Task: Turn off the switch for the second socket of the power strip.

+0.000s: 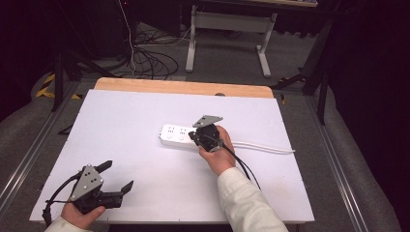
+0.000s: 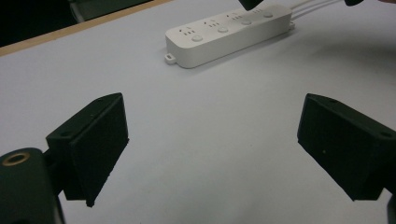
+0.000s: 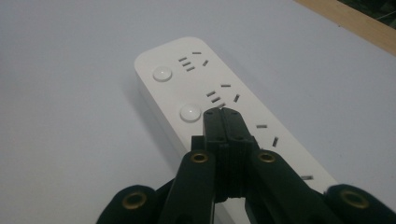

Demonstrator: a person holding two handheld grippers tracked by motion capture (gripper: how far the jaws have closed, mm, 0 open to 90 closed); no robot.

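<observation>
A white power strip (image 1: 176, 135) lies flat in the middle of the white table top (image 1: 121, 125), its white cord (image 1: 266, 147) trailing to the right. My right gripper (image 1: 196, 137) hovers over the strip's right half, held in a hand. In the right gripper view its jaws are pressed together, shut on nothing, with the gripper (image 3: 223, 114) just above the power strip (image 3: 187, 84) beside the second round button (image 3: 190, 112). My left gripper (image 1: 119, 175) rests near the front left corner, open. The left gripper (image 2: 210, 140) has its jaws far apart, and the power strip (image 2: 229, 32) lies well beyond them.
A wooden edge (image 1: 183, 87) runs along the table's far side. Beyond it, loose cables (image 1: 150, 58) lie on the floor next to a white desk frame (image 1: 232, 29). Metal rails (image 1: 338, 159) flank the table. A white sleeve (image 1: 246, 203) crosses the front right.
</observation>
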